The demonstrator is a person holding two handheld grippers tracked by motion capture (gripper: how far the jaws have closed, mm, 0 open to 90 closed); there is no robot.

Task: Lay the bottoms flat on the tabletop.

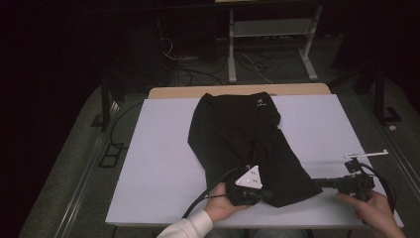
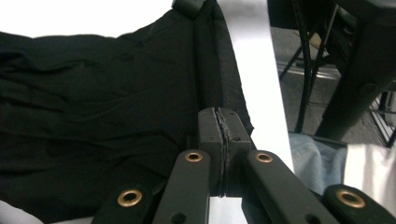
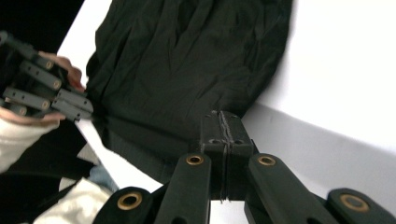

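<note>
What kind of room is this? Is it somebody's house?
Probably not a house; it looks like a lab or workshop. A black garment lies on a plain white table, loose cables trail over the floor behind it, and a metal-framed bench stands farther back. The surroundings are dark.

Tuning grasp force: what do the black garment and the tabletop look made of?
Black garment: soft matte woven or knit fabric, going by its fine wrinkles and the ribbed hem in the left gripper view; exact fibre unclear. Tabletop: smooth, flat white sheet, probably laminate or plastic, with a light wood-coloured edge at the far side.
</note>
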